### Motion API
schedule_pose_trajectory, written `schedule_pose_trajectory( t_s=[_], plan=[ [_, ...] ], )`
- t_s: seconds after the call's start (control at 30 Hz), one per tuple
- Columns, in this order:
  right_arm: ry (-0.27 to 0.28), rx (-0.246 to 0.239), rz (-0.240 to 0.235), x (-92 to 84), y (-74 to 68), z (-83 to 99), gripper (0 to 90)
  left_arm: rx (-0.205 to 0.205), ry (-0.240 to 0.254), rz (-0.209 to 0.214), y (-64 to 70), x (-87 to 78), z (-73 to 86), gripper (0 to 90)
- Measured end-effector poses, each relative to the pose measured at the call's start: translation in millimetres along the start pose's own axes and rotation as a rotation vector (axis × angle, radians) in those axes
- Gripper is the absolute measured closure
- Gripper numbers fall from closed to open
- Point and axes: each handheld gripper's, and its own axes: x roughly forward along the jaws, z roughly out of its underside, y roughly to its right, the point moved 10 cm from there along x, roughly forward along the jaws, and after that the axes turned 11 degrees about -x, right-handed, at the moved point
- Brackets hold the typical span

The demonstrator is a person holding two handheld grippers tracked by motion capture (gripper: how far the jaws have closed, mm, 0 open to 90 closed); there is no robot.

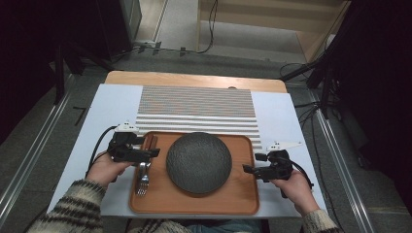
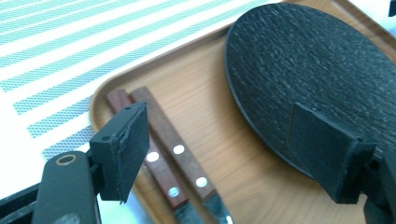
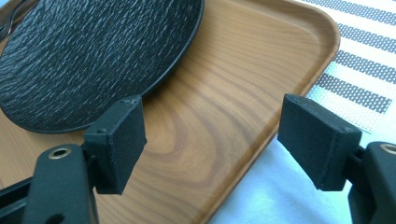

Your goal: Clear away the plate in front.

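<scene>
A wooden tray [image 1: 243, 201] lies at the table's near edge with a round black textured plate [image 1: 198, 162] on its middle. At the tray's left lie a fork [image 1: 142, 182] and a knife, their brown riveted handles [image 2: 173, 149] pointing away. My left gripper [image 1: 151, 153] hovers open over those handles; in the left gripper view [image 2: 229, 156] nothing sits between its pads. My right gripper [image 1: 247, 169] stands open at the tray's right rim [image 3: 299, 79], its jaws [image 3: 210, 144] wide over bare wood, holding nothing.
A striped placemat [image 1: 197, 109] lies beyond the tray on the white table cover [image 1: 104, 114]. Bare white cover flanks the tray on both sides. The table's far wooden edge [image 1: 194, 77] gives onto the floor with cables and stands.
</scene>
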Motion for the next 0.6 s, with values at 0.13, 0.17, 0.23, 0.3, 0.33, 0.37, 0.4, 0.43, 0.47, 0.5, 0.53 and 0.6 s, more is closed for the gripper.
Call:
schedule_pose_trajectory(
  t_s=[0.13,0.17,0.23,0.3,0.33,0.37,0.4,0.43,0.47,0.5,0.53,0.6],
  plan=[
    [-0.004,0.001,-0.003,0.4,-0.7,0.1,21.7,-0.004,-0.004,-0.019,-8.9,-2.7,3.7,21.4],
    [-0.004,0.001,-0.003,0.6,-0.8,0.1,21.7,-0.007,-0.002,-0.023,-11.2,-3.3,4.2,21.4],
    [-0.006,-0.002,-0.003,0.9,-0.5,0.1,21.7,-0.015,0.002,-0.031,-16.0,-5.3,5.0,21.4],
    [-0.007,-0.001,-0.003,1.2,-0.5,0.1,21.7,-0.027,0.004,-0.040,-21.0,-7.4,5.8,21.4],
    [-0.007,-0.001,-0.004,1.2,-0.6,0.1,21.7,-0.028,0.004,-0.049,-24.1,-8.4,6.5,21.4],
    [-0.007,-0.001,-0.004,1.2,-0.5,0.2,21.7,-0.030,0.005,-0.058,-27.0,-9.2,7.1,21.4],
    [-0.008,-0.001,-0.004,1.1,-0.3,0.3,21.7,-0.032,0.009,-0.066,-29.8,-9.7,7.3,21.4],
    [-0.006,-0.002,-0.002,1.1,0.2,0.2,21.7,-0.036,0.007,-0.073,-32.3,-10.4,8.0,21.4],
    [-0.006,-0.003,-0.001,1.1,0.3,0.3,21.7,-0.039,0.006,-0.073,-34.6,-11.2,8.6,21.4],
    [-0.005,-0.002,-0.001,1.1,0.4,0.3,21.7,-0.045,0.008,-0.074,-36.5,-11.7,8.9,21.4],
    [-0.006,-0.001,-0.002,1.1,0.4,0.3,21.7,-0.050,0.009,-0.078,-38.7,-12.4,9.2,21.4],
    [-0.010,-0.005,-0.001,1.2,0.5,0.8,21.7,-0.060,0.013,-0.082,-42.4,-13.6,9.6,21.4]
  ],
)
